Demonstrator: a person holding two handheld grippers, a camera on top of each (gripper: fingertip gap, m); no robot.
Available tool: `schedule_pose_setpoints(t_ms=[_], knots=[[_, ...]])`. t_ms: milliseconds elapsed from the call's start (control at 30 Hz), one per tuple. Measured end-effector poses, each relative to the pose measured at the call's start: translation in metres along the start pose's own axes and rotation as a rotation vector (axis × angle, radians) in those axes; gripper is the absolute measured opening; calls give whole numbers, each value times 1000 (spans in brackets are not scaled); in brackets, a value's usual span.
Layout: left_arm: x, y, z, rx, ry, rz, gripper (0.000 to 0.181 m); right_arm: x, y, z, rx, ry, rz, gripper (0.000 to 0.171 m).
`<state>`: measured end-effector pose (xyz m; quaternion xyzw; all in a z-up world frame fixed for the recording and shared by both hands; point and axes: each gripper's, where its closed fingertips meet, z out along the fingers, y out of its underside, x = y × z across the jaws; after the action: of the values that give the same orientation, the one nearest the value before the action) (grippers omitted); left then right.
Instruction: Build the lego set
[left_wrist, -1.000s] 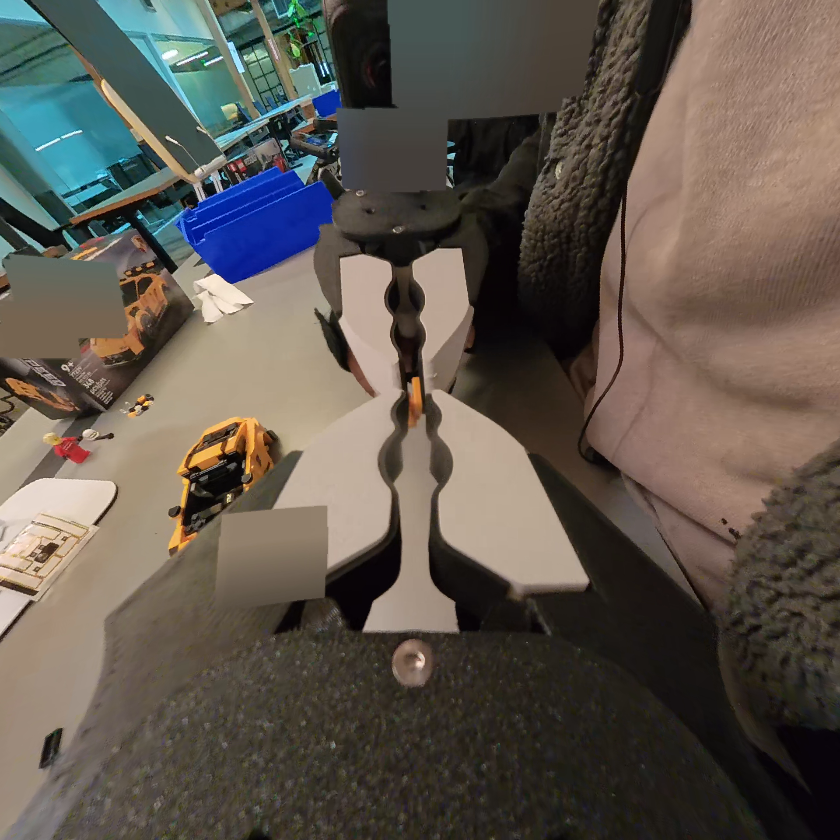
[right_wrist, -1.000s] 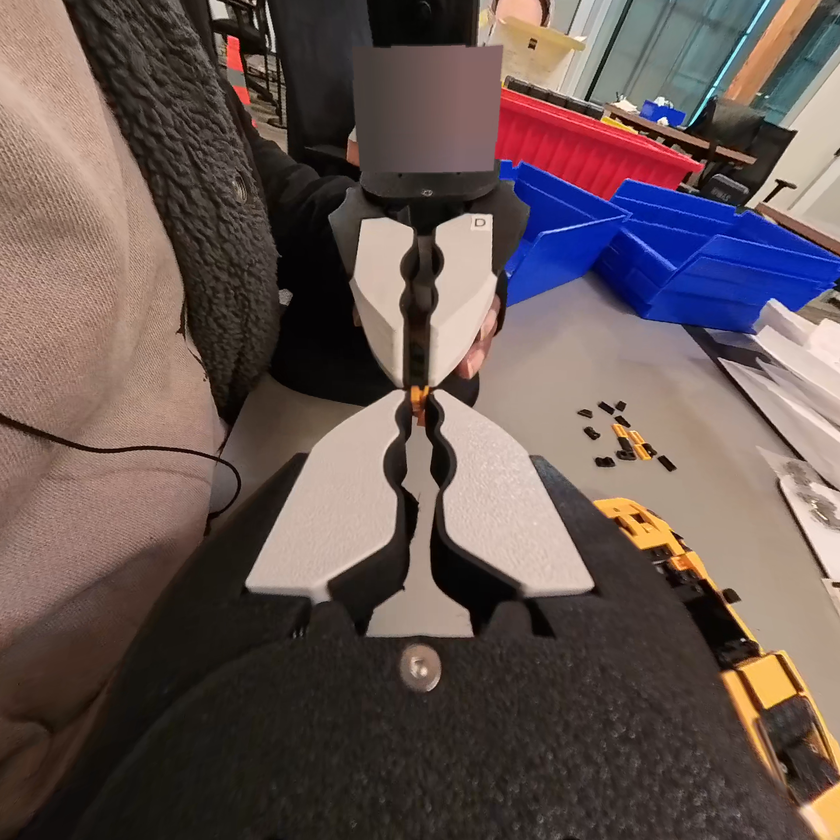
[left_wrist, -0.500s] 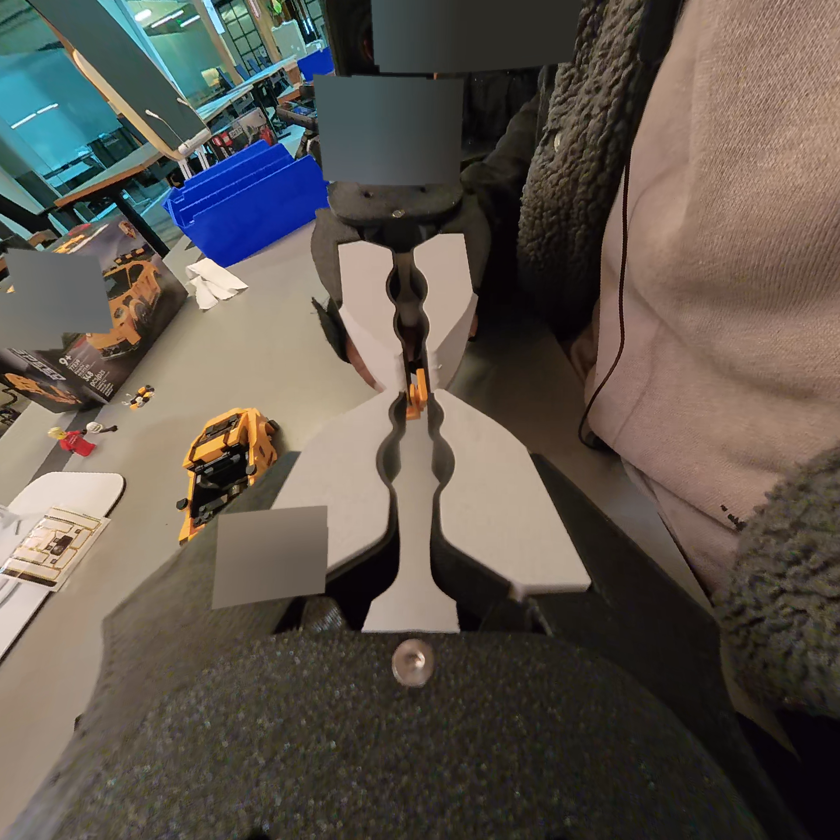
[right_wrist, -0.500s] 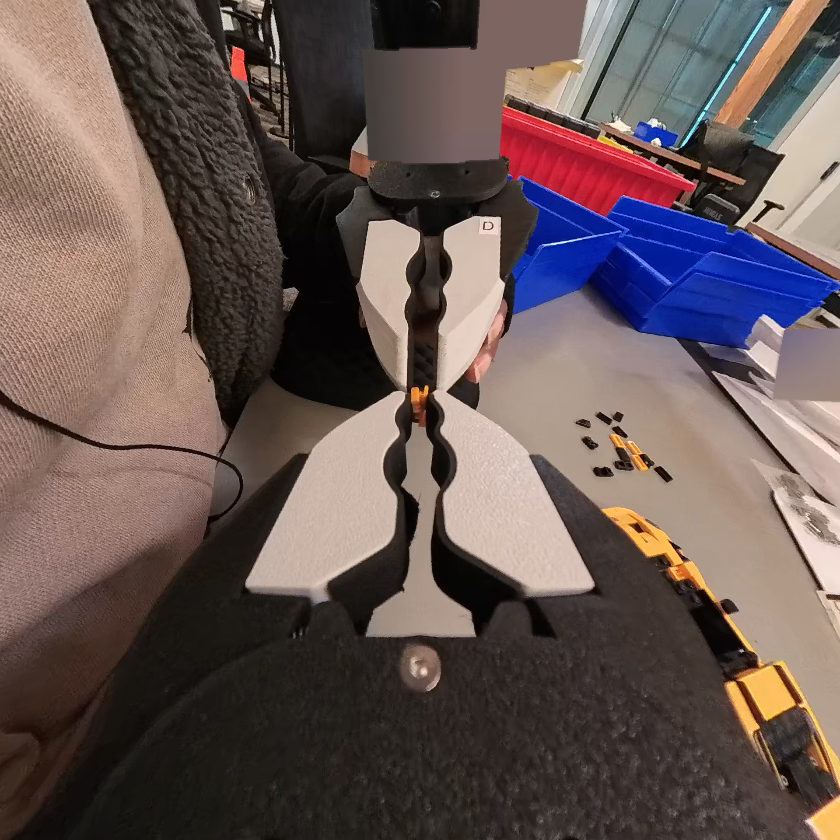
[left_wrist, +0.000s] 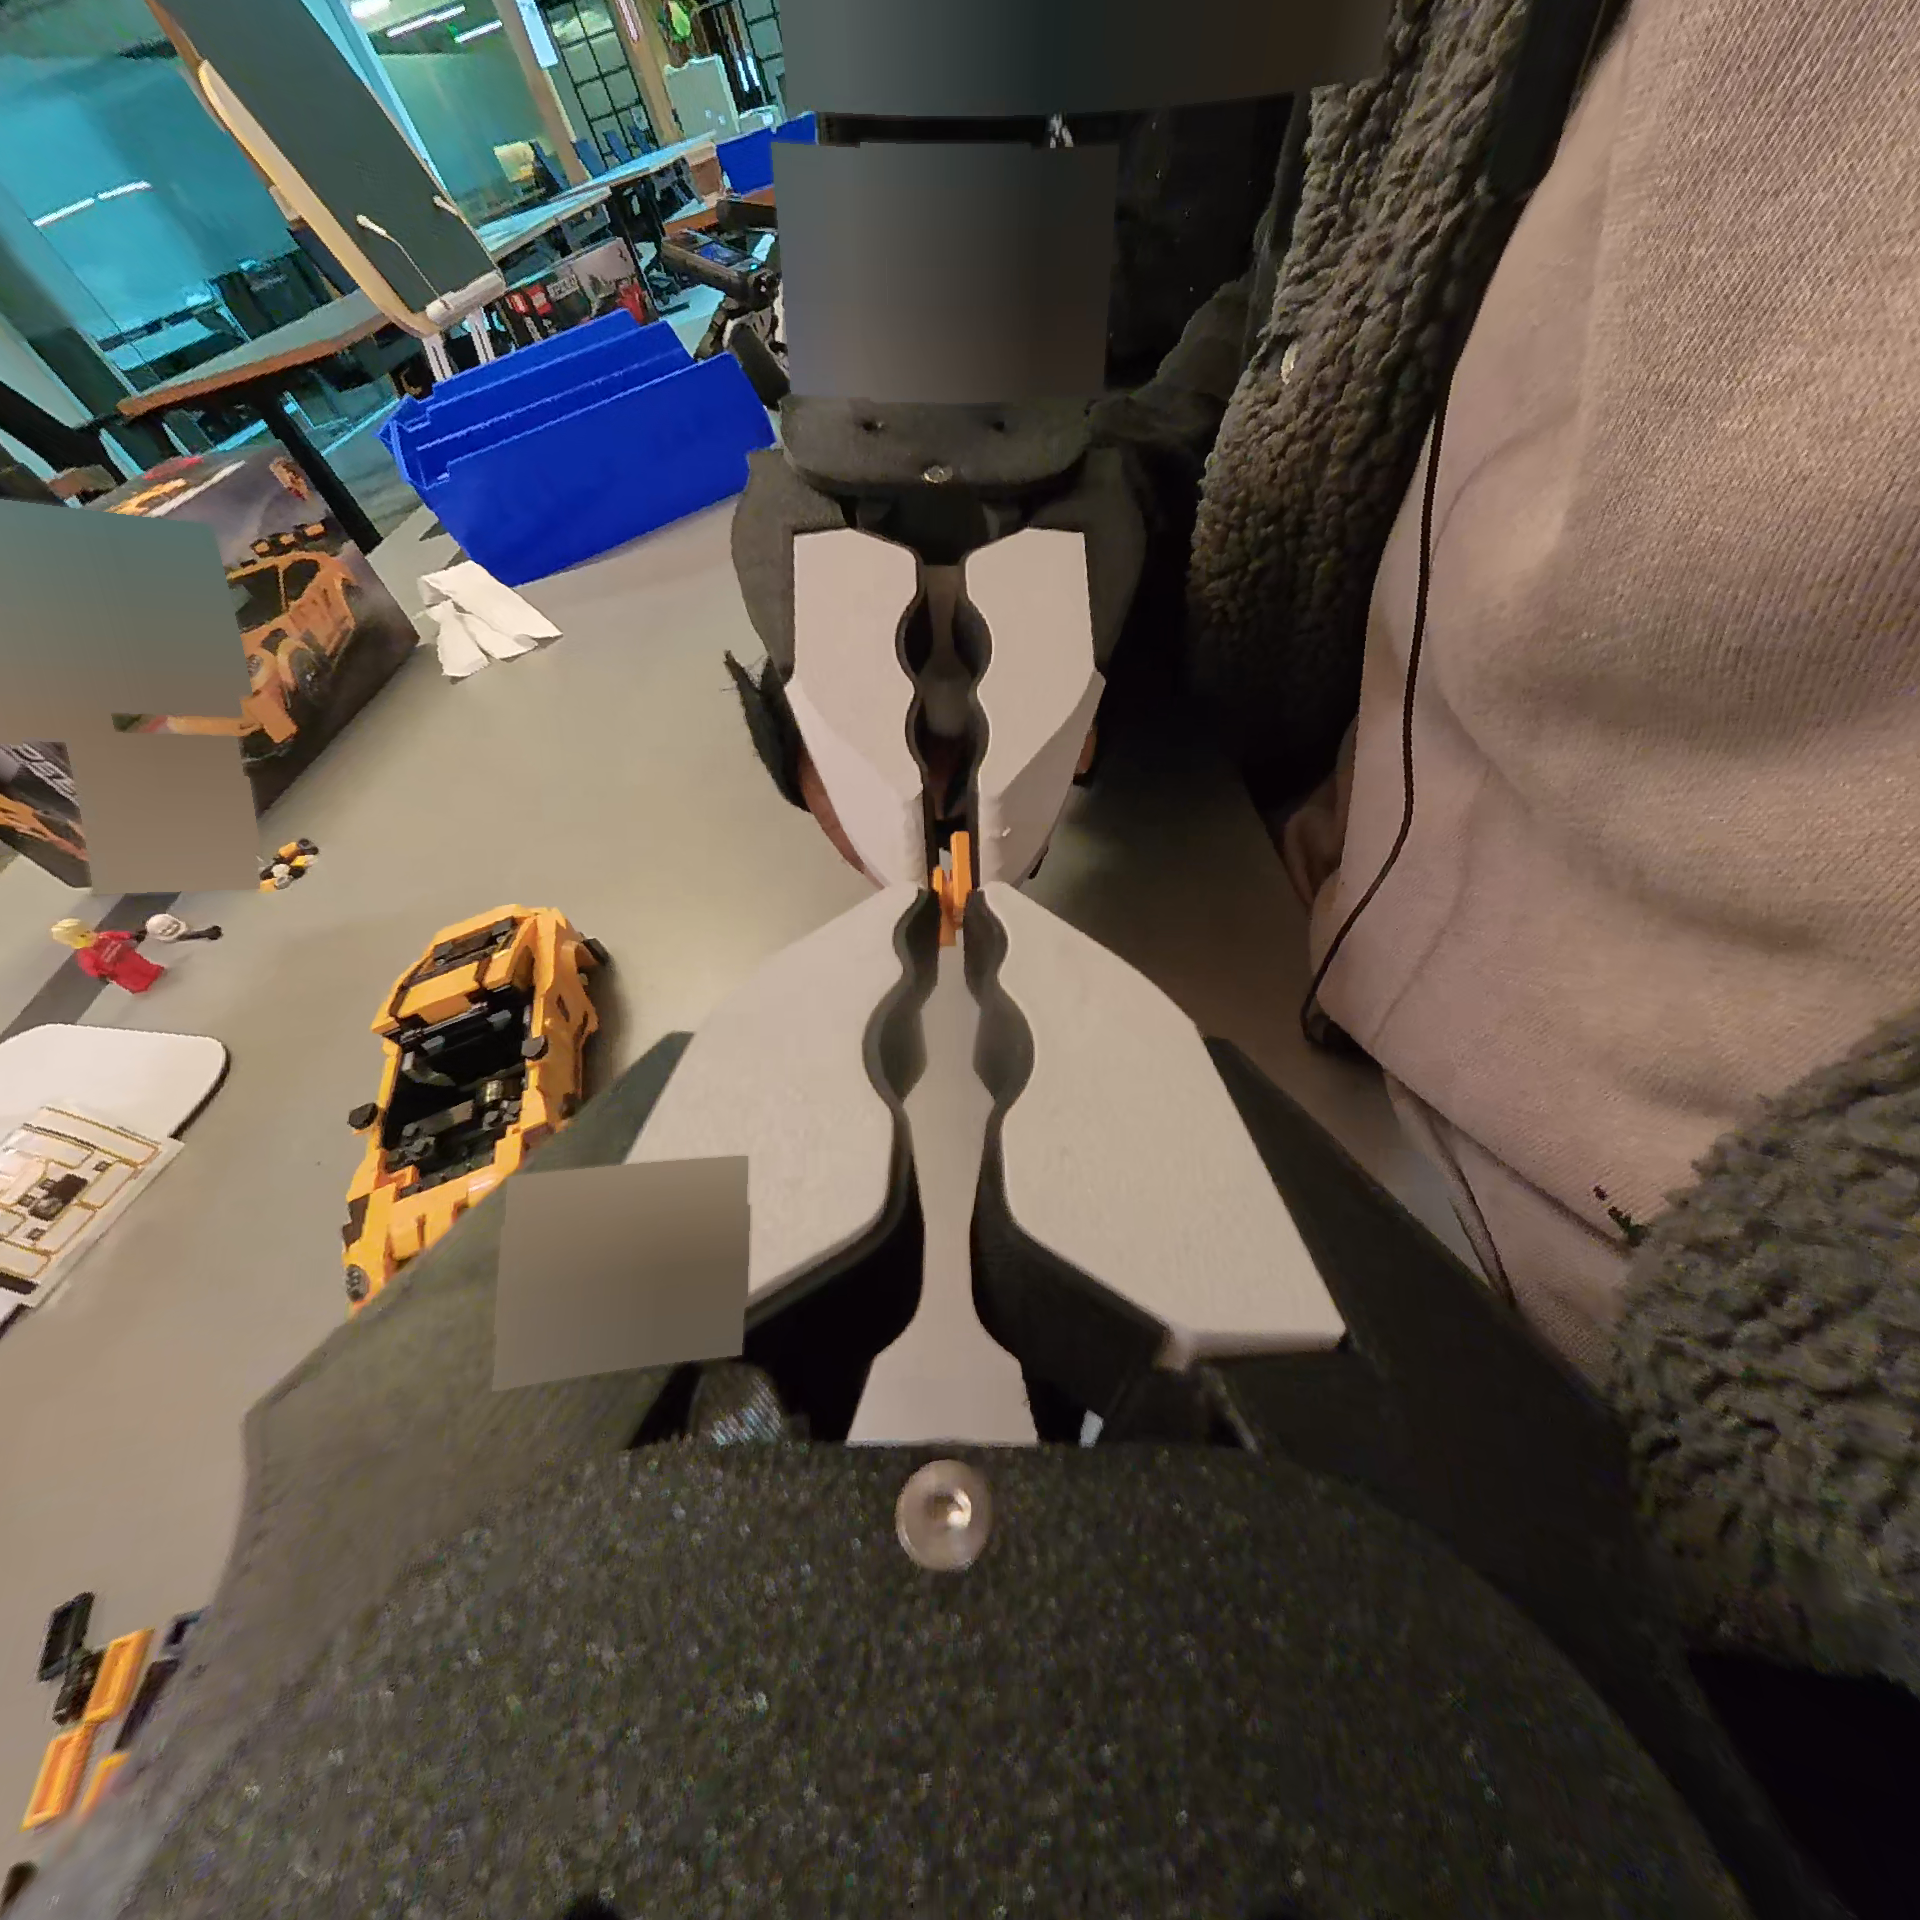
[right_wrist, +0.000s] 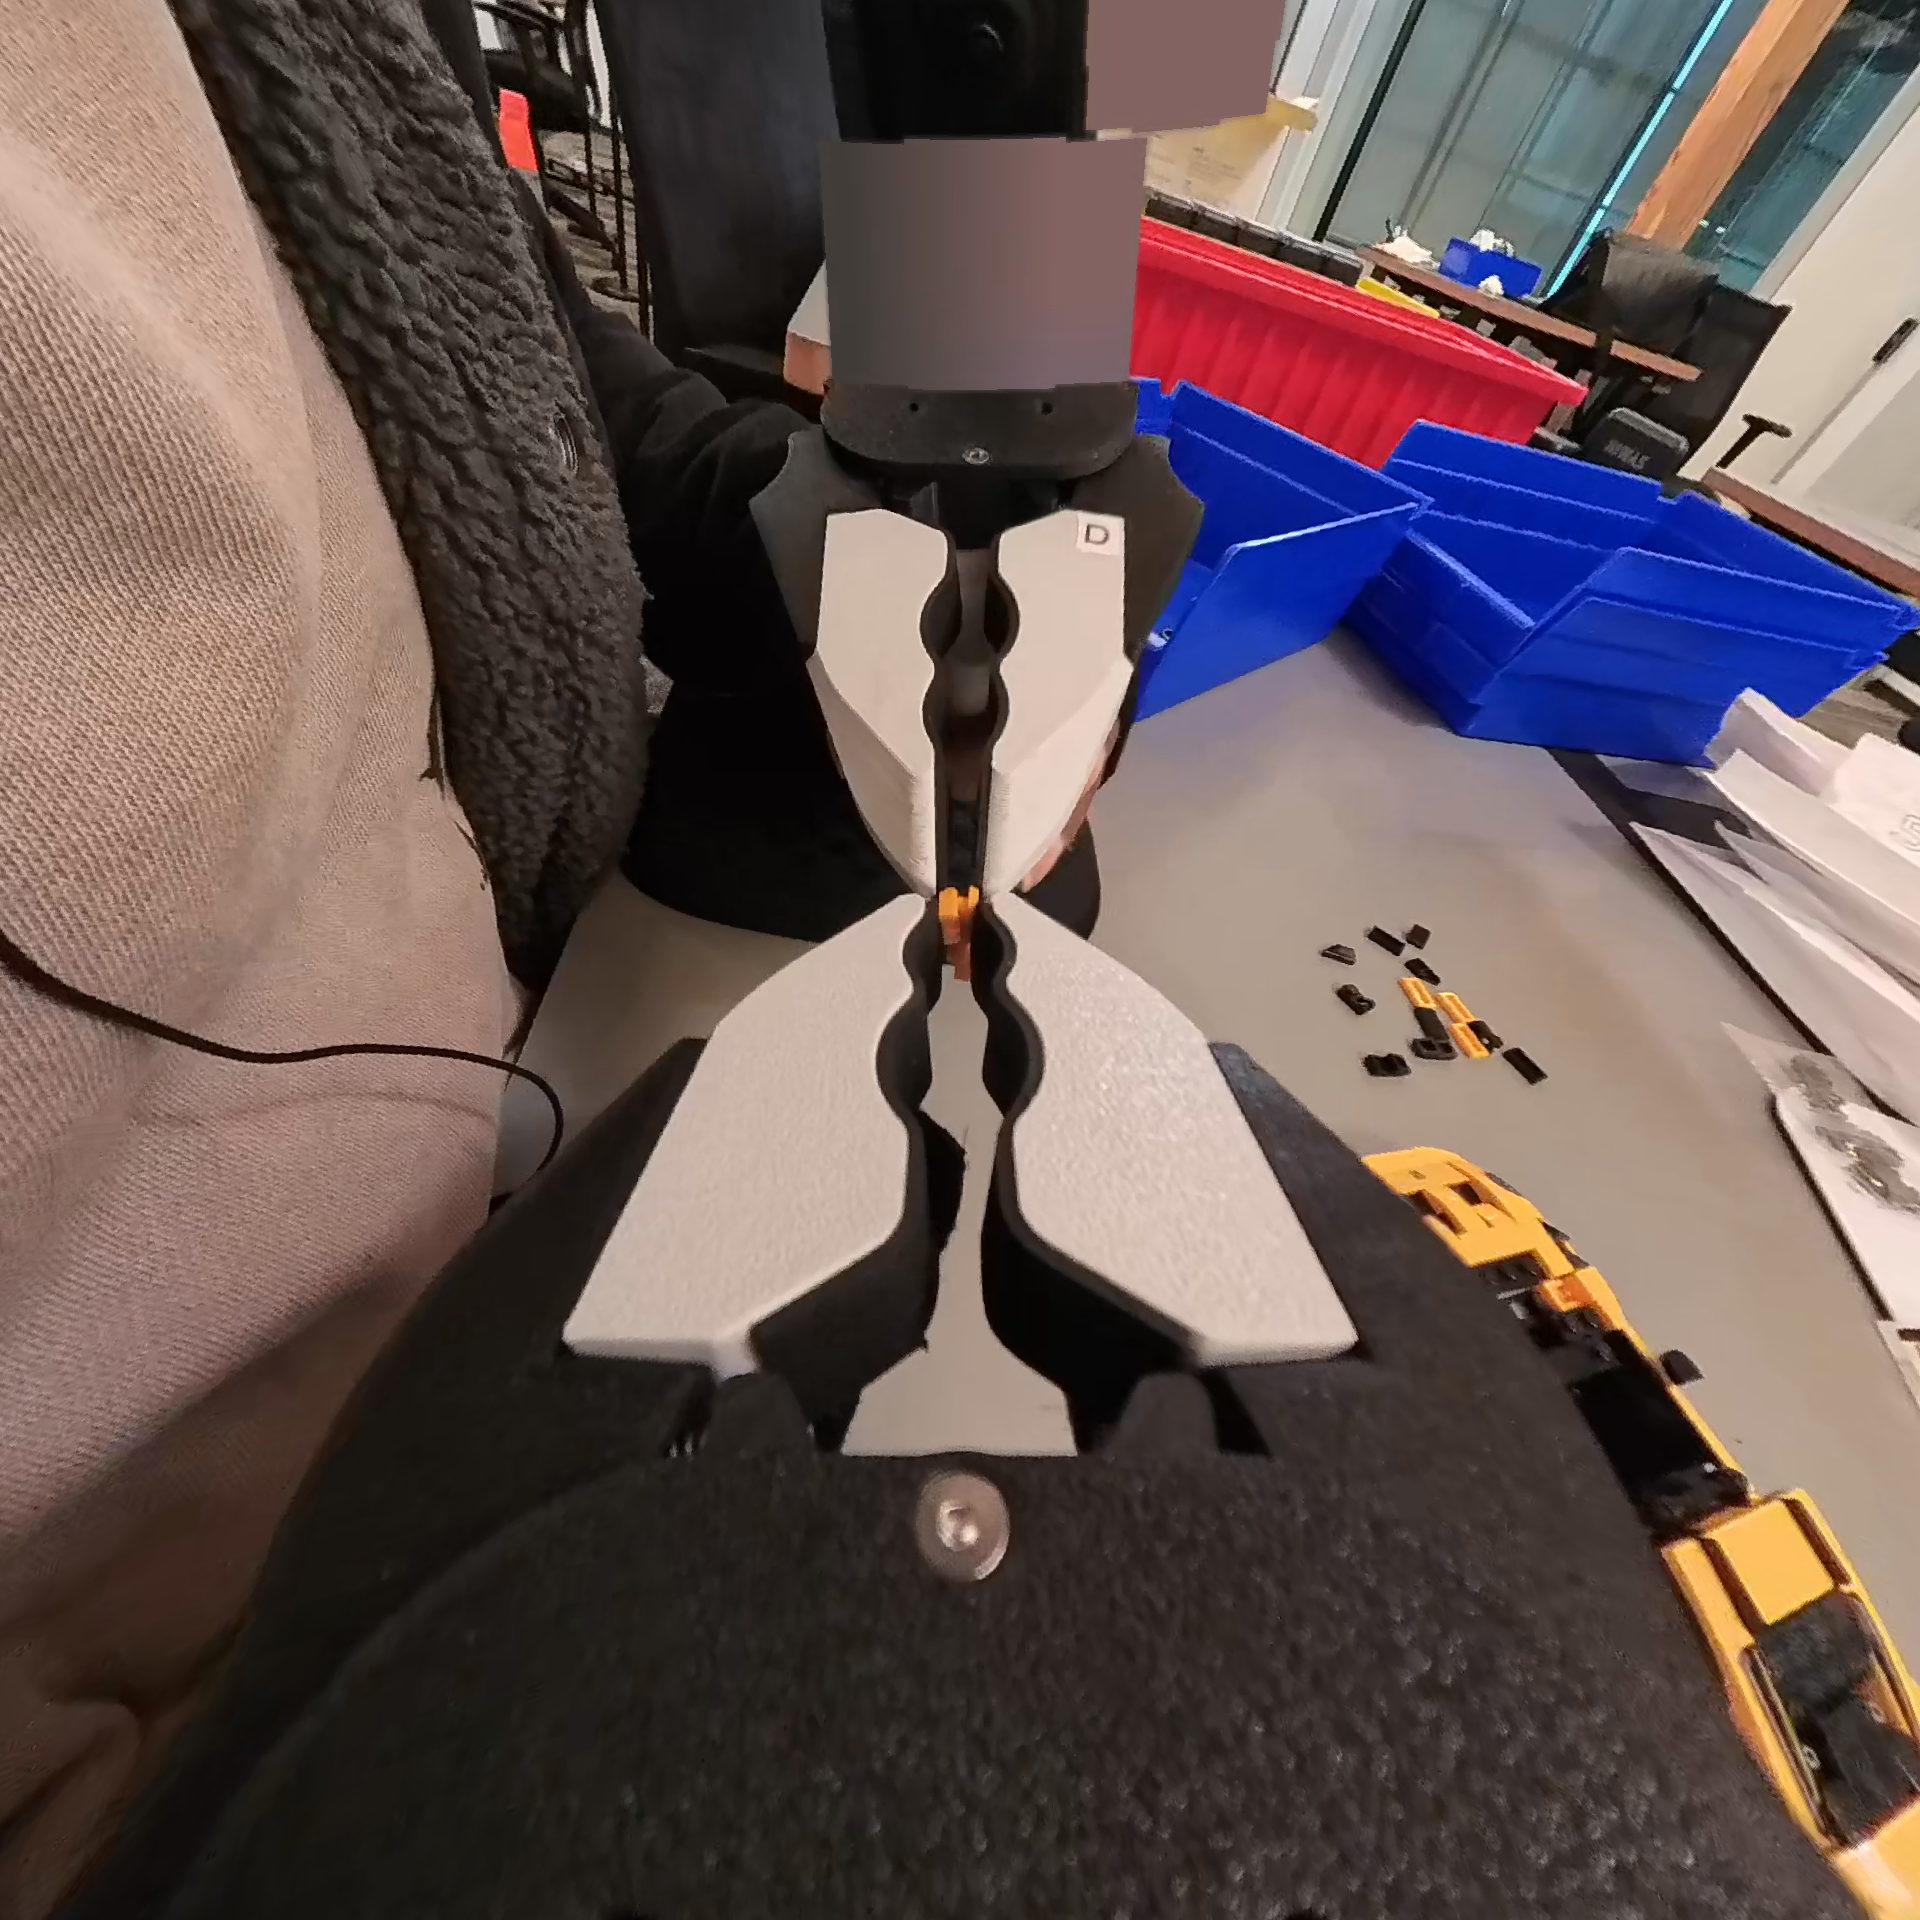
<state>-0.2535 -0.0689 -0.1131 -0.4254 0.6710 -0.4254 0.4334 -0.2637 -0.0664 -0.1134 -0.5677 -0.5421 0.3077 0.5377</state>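
Lego piece (left_wrist: 952, 883), small and orange, is pinched tip to tip between my left hand-held gripper (left_wrist: 943, 914) and right hand-held gripper (right_wrist: 958, 925), above the desk (left_wrist: 623, 748); misaligned pressing could pop it loose.

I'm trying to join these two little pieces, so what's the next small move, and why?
Probably press the two grippers straight toward each other. The left gripper and right gripper meet tip to tip above the table, each shut on part of a small orange piece. Whether the parts are fully seated cannot be told, so a gentle squeeze along their shared line seems safest.
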Motion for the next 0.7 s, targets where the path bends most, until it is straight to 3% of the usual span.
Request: schedule_pose_setpoints(t_ms=[700], knots=[[9,25,11,-59,92,-88,4,-6,28,3,-103,-56,53,4]])
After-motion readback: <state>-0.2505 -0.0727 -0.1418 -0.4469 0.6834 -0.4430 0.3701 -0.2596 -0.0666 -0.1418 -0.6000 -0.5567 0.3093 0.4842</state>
